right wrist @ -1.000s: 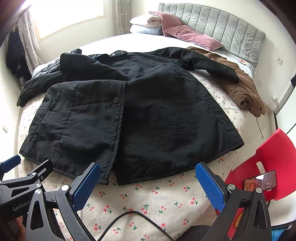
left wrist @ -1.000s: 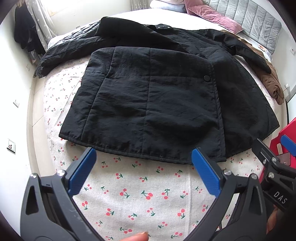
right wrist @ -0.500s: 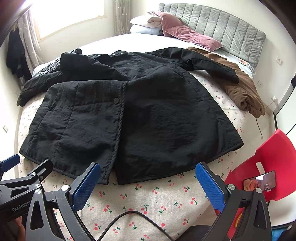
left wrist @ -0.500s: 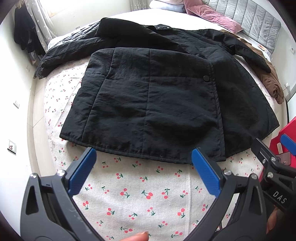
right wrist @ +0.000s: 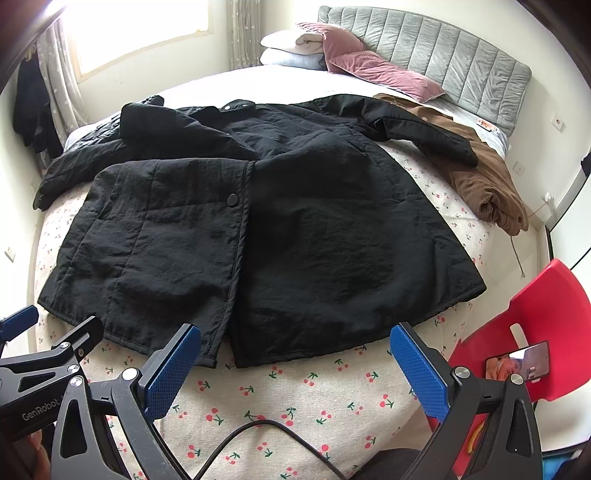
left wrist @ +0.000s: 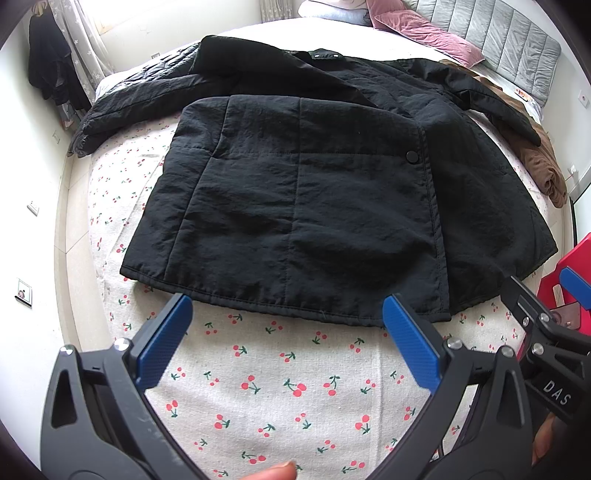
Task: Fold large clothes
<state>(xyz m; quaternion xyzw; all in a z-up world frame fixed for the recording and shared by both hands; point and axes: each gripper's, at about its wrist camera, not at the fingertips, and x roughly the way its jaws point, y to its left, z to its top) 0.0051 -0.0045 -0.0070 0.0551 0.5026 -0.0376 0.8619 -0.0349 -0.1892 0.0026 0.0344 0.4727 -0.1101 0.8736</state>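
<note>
Grey headboard (right wrist: 443,48), bright window (right wrist: 140,29)

Barely any change. In my left wrist view the black jacket (left wrist: 314,206) sits a hair lower and closer than a second ago. In my right wrist view the cable (right wrist: 258,439) loop shifts slightly.
</note>
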